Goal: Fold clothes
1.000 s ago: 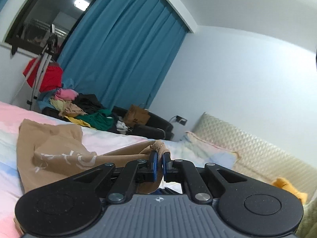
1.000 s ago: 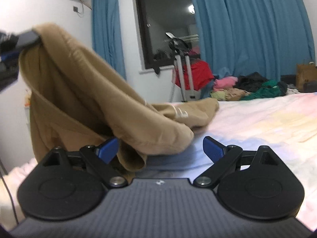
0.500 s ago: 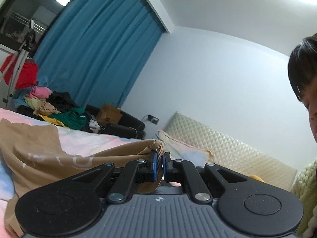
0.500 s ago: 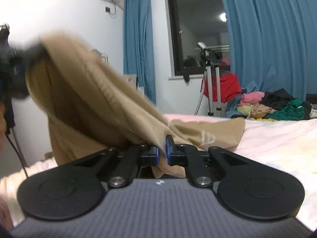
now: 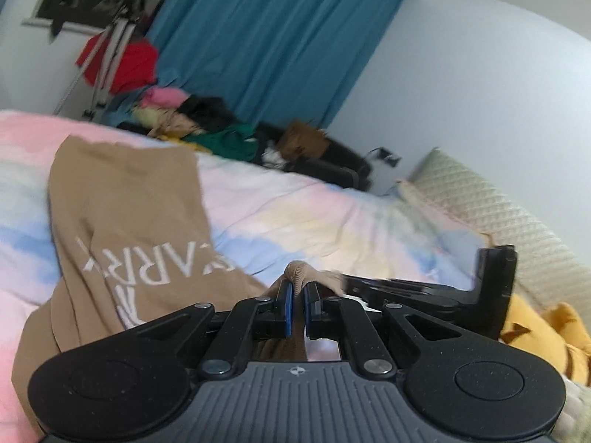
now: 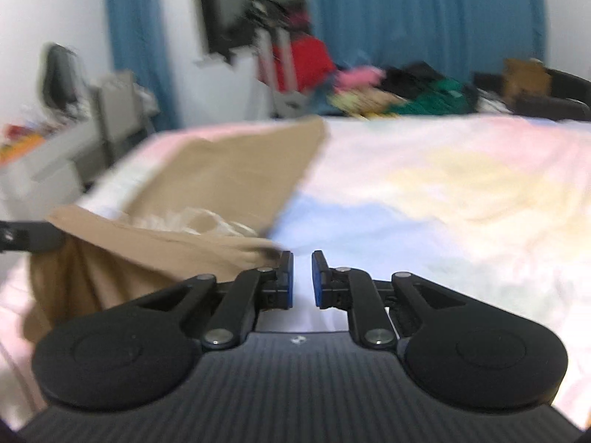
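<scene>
A bed (image 5: 332,214) with a pastel pink, blue and yellow cover fills mid-frame; a tan garment (image 5: 125,221) with white lettering lies at left, a yellow plush toy (image 5: 546,336) at lower right.

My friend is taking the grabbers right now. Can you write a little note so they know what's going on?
Left gripper: shut on a ribbed edge of the tan cotton garment with white lettering.
Right gripper: jaws opening, nothing between them; the garment's edge lies just left of it.
Garment: partly spread on the pastel bedsheet, near side bunched.
Done: no neat fold visible.
Left: regrip with the right, fold.
</scene>
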Demonstrator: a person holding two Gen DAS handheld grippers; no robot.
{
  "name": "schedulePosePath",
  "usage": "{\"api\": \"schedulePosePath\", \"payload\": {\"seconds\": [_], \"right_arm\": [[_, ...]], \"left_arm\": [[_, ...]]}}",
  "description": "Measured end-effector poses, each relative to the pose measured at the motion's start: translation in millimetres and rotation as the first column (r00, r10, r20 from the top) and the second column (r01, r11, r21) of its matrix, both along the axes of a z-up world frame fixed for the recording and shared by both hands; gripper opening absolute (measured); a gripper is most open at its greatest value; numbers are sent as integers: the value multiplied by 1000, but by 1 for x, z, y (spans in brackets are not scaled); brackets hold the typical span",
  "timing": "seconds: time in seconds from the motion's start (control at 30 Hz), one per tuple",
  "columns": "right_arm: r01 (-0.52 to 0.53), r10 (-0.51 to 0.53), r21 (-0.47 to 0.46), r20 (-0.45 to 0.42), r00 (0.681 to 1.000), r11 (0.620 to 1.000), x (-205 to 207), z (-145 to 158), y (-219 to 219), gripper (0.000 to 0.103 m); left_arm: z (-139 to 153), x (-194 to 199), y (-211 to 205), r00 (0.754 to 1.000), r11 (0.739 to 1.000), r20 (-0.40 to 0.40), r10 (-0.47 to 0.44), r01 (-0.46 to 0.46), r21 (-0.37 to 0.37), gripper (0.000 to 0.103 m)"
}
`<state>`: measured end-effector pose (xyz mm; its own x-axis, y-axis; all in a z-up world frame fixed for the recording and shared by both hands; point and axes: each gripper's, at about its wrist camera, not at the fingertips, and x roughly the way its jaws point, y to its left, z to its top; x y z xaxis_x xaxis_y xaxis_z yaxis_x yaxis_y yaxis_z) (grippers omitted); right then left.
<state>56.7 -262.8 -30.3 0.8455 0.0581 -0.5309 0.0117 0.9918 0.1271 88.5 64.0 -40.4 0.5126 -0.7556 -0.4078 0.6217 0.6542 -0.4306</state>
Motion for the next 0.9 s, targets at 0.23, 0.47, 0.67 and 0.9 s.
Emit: {"api": "schedulePosePath", "payload": {"seconds": [0.23,0.47,0.67,0.9], "right_arm": [[11,-17,60,98,995,998,-29,1,-5,85],[-205,239,-180,194,951,962,-48,-7,71,85],[-16,67,-251,196,978,968,-24,-21,74,85],[193,-172,-67,239,956,979,-27,-8,21,85]], "left_arm": [[-11,17,1,996,995,-6,91,-91,42,7],[5,5,-2,992,993,49,113,-114,28,7],[26,-23,1,971,987,178,162,-158,-38,7],[59,-65,3,936,987,317,152,-128,-94,6]]}}
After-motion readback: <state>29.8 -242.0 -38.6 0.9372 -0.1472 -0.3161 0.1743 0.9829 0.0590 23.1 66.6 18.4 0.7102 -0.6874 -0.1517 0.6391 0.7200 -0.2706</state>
